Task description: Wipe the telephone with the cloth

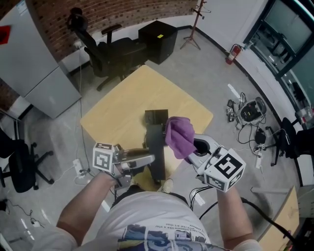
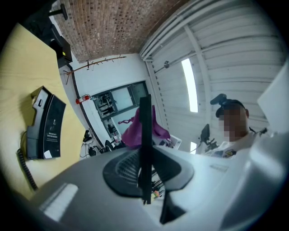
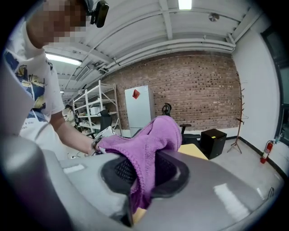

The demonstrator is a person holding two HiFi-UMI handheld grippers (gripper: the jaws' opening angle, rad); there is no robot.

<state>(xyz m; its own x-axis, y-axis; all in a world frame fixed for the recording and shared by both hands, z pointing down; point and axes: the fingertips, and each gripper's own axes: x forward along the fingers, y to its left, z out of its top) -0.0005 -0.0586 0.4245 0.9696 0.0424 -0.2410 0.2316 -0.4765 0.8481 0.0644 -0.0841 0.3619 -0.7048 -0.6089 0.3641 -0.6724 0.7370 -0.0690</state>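
The right gripper is clamping its fingers on the purple cloth. The cloth is hanging bunched over the finger ends, right of the centre in the head view, in the air above the tabletop. The telephone is lying on the tabletop just up and left of the cloth in that view, and at the left edge of the left gripper view it is showing apart from the cloth. The left gripper, at the lower left, is closing its fingers on a thin dark panel. Its own view is showing this panel edge-on between them, with the cloth behind it.

The tabletop is pale yellow wood and is standing on a grey floor. A black office chair, a black cabinet and a brick wall are showing in the upper part of the frame. A red fire extinguisher is at the upper right.

The telephone is dark, with the handset along one side, small white print on the body and a coiled cord.
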